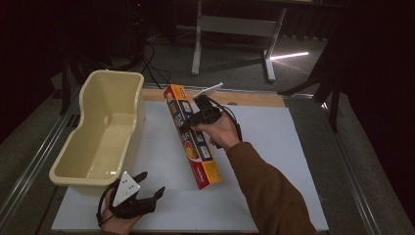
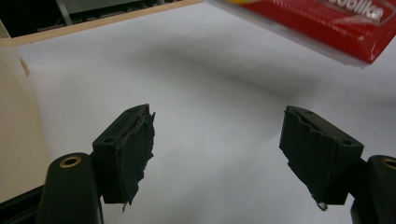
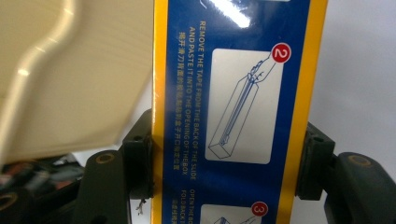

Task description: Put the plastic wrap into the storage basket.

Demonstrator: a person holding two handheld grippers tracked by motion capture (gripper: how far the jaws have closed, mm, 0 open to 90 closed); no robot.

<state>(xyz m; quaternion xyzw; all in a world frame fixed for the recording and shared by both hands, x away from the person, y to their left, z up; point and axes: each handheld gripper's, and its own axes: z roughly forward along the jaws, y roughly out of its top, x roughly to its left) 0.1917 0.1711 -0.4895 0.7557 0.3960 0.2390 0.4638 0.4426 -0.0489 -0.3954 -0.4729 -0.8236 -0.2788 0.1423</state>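
Cardboard, long and narrow, is what we see clamped in the right gripper (image 1: pixel 195 119): a yellow, blue and red box (image 1: pixel 192 135) held across its width, with one black jaw pressed against each yellow edge in the right gripper view. From the high view we find the box lying diagonally over the middle of the white mat (image 1: pixel 274 161), its far end near the mat's back edge and its near end pointing toward us; whether it rests on the mat or is lifted clear we cannot tell. The printed face carries numbered instruction drawings (image 3: pixel 243 105). Just to the left of the box we see a cream plastic tub (image 1: pixel 105 128) standing upright along the mat's left side. At the mat's near left corner our left gripper (image 1: pixel 147 186) sits beside the tub's near end, its jaws spread wide with nothing between them, only bare white mat showing in the gap, and the box's red edge (image 2: pixel 327 23) crossing the upper right of the left gripper view.
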